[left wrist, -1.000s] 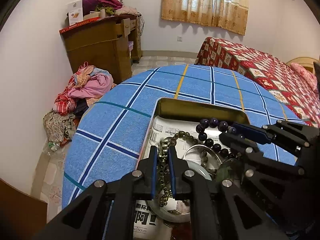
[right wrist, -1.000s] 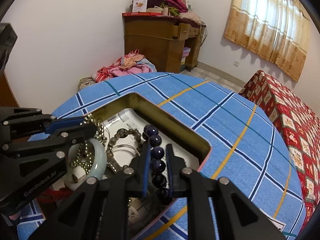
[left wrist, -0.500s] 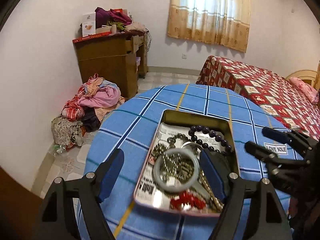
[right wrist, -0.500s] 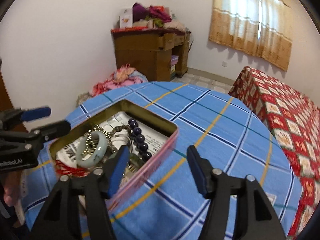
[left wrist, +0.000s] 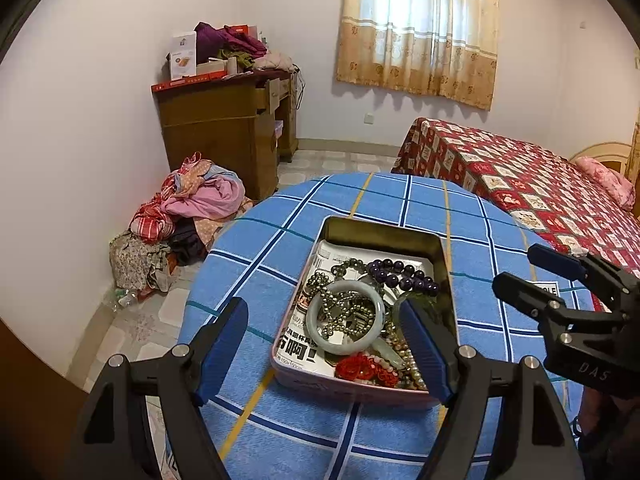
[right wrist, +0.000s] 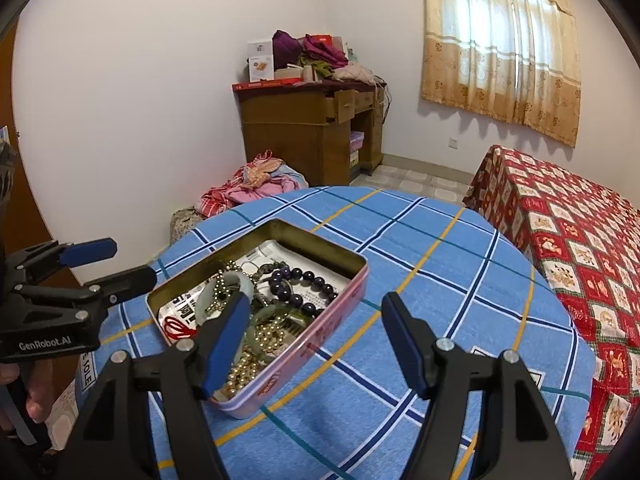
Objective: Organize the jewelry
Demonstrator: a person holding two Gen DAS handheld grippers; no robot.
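Right now, through the left wrist camera, I see my left gripper [left wrist: 326,348] with its blue-padded fingers [left wrist: 222,350] spread wide and holding nothing, one to either side of the near end of the tin [left wrist: 442,280]; the tin is a shallow rectangular box with pink outer walls and a gold inside, standing on the round counter [left wrist: 280,248] under its blue checked cloth; inside it, on printed paper, lie the pale jade bangle [left wrist: 345,317] over a silvery bead chain [left wrist: 344,314], the dark purple bead bracelet [left wrist: 404,274] toward the far right, and a red knotted piece [left wrist: 366,368] at the near edge with small pearly beads beside it; my right gripper [left wrist: 532,270] comes in from the right, above the cloth and apart from the tin, its fingers parted.

From the right wrist camera, the right gripper [right wrist: 316,344] is likewise open and empty; its left finger [right wrist: 226,344] overlaps the near corner of the tin [right wrist: 320,328] in the picture, though I cannot tell whether it touches; its right finger sits over bare cloth; the jade bangle [right wrist: 224,288] and purple bead bracelet [right wrist: 304,284] rest inside; the left gripper [right wrist: 108,264] enters at the left, fingers apart, short of the tin; behind the counter [right wrist: 460,280] stand a wooden desk [right wrist: 304,132] piled with clothes and a bed [right wrist: 580,240] with a red patterned cover.
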